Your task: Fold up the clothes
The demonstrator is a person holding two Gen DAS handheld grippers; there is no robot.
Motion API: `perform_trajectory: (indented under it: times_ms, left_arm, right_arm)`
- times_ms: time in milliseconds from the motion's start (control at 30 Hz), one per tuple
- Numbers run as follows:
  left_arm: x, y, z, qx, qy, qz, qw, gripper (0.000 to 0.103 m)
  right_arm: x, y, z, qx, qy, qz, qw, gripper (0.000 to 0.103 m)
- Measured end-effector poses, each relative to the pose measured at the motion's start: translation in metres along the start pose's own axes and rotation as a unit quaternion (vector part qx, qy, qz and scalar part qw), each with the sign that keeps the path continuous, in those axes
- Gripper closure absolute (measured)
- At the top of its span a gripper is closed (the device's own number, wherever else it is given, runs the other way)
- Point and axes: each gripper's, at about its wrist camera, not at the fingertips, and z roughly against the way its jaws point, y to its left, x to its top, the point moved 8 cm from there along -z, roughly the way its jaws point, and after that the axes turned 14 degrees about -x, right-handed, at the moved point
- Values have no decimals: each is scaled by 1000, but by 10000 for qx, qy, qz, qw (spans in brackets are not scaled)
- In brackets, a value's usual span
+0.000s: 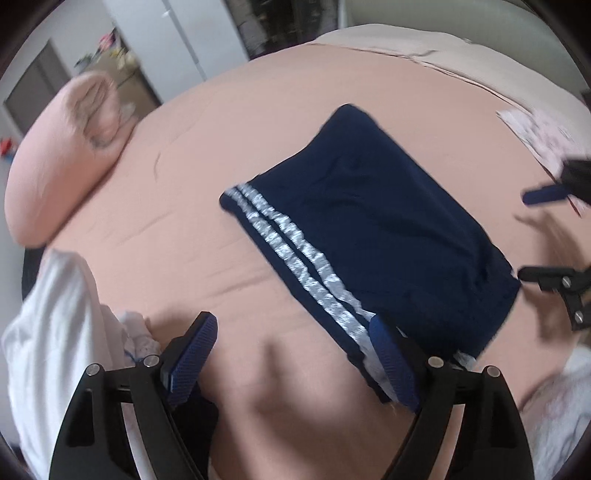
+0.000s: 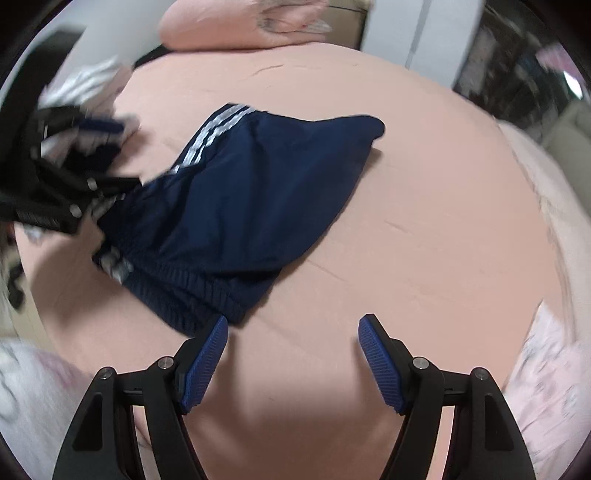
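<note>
Navy shorts (image 1: 369,221) with white side stripes lie folded flat on the pink bed sheet (image 1: 207,206). In the left wrist view my left gripper (image 1: 291,345) stands open above the sheet. Its right finger (image 1: 393,356) is at the shorts' near striped corner, and nothing lies between the pads. My right gripper (image 1: 528,236) shows open at the right edge, beside the shorts' waistband side. In the right wrist view the shorts (image 2: 251,192) lie just beyond my open right gripper (image 2: 293,349), the ribbed waistband close to its left finger (image 2: 208,354). My left gripper (image 2: 118,155) is blurred at the shorts' left end.
A pink pillow (image 1: 62,166) lies at the head of the bed (image 2: 240,26). A white garment (image 1: 55,314) sits at the near left. Pale patterned cloth (image 1: 543,133) lies at the right, and more (image 2: 546,387) by my right gripper. Furniture stands beyond the bed.
</note>
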Motion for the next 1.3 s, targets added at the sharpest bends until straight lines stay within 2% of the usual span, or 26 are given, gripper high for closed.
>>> perform_trajectory:
  times_ms: [100, 167, 300, 367, 433, 567, 633, 767, 933, 1033, 1167, 1233, 1300]
  left_arm:
    - [1, -4, 3, 30, -23, -239, 9997, 18]
    - [0, -7, 7, 101, -6, -398, 9992, 18]
    - [-5, -15, 13, 188, 69, -831, 9963, 18]
    - [-7, -19, 12, 266, 179, -1255, 9916, 18]
    - [-13, -25, 9, 352, 355, -1778, 9828, 18]
    - [-25, -35, 10, 394, 507, -2375, 9693, 18]
    - [-29, -37, 8, 366, 518, -2451, 9674, 18]
    - [-38, -42, 10, 329, 426, -2497, 9668, 18]
    - [-48, -52, 7, 494, 488, -2911, 9542, 18]
    - [-49, -52, 6, 587, 449, -3020, 9504, 18]
    - [-42, -55, 5, 367, 300, -2786, 9592, 18]
    - [-41, -56, 1, 324, 301, -2769, 9599, 18]
    - [-43, -60, -6, 318, 313, -2767, 9599, 18]
  right_arm:
    - [-3, 7, 6, -333, -243, 776, 9961, 30]
    - [-5, 12, 13, -613, -421, 1334, 9883, 30]
    - [-7, 16, 22, -923, -714, 1974, 9734, 30]
    - [-8, 19, 23, -996, -828, 2242, 9659, 30]
    - [-10, 22, 22, -1054, -971, 2529, 9568, 30]
    - [-18, 30, 13, -1245, -1264, 3127, 9331, 30]
    - [-20, 35, 9, -1305, -1442, 3368, 9213, 30]
    - [-16, 41, 8, -1399, -1758, 3559, 9071, 30]
    - [-16, 49, 6, -1465, -2126, 3933, 8824, 30]
    - [-16, 54, 4, -1563, -2307, 4252, 8611, 30]
    - [-14, 55, 2, -1521, -2370, 4287, 8585, 30]
    - [-13, 56, 0, -1488, -2384, 4273, 8593, 30]
    - [-11, 58, -1, -1525, -2424, 4265, 8579, 22]
